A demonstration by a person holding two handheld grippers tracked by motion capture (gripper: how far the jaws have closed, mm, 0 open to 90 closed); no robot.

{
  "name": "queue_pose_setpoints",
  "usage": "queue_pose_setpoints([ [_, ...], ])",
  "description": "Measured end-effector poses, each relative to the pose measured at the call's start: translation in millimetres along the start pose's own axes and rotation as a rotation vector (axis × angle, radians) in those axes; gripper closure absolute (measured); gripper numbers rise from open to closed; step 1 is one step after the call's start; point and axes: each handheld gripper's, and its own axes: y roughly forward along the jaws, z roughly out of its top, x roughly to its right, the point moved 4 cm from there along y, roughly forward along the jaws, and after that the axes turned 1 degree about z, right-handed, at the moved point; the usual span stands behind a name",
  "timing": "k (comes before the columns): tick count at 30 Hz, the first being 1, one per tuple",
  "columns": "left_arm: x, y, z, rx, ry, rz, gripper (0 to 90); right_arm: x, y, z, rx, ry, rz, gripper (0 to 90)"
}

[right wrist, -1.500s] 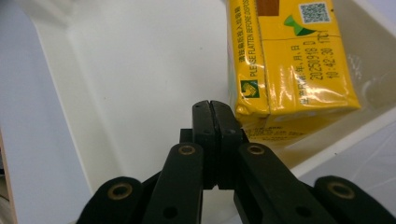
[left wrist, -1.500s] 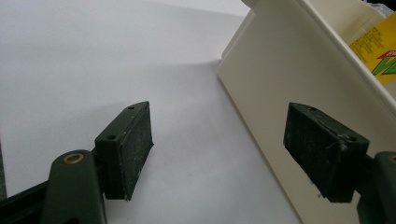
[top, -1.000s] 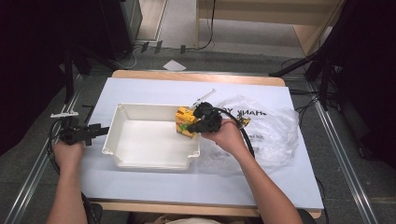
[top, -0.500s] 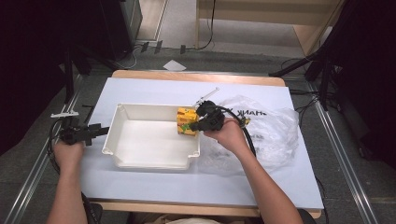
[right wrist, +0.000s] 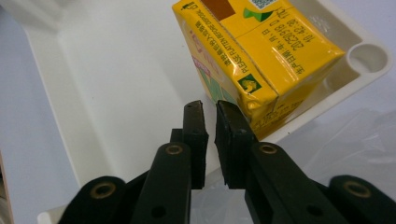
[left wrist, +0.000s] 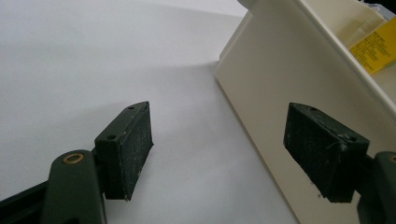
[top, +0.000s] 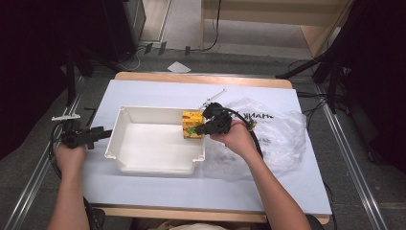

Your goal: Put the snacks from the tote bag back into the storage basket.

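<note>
A yellow drink carton [top: 191, 124] [right wrist: 252, 51] stands inside the white tray [top: 153, 165] against its right wall. My right gripper [top: 204, 128] [right wrist: 210, 109] reaches over that wall from the right. Its jaws are shut with only a thin slit and nothing between them, their tips just beside the carton's lower corner. My left gripper [top: 103, 133] [left wrist: 219, 109] is open on the white table cover, just outside the tray's left wall [left wrist: 280, 70], with nothing between its pads.
A crumpled clear plastic bag [top: 277, 134] [right wrist: 364, 135] with black lettering lies right of the tray, under the right hand and its cable. A thin white stick [top: 213, 96] lies behind the tray. Metal rails run along both table sides.
The carton has gone from tilted at the tray's right rim to standing lower inside the tray. The right gripper has drawn slightly back. The left gripper has not moved.
</note>
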Motion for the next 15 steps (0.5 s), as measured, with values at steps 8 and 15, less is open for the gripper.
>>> queue_pose_setpoints([
  [8,-0.5,0.6,0.2,-0.005,-0.002,0.005,24.9,-2.8,-12.8,0.4,0.013,-0.024,0.045,65.3],
  [15,-0.3,0.4,0.3,-0.003,-0.001,0.000,24.9,-3.7,-18.1,-2.5,-0.005,-0.037,0.053,56.7],
])
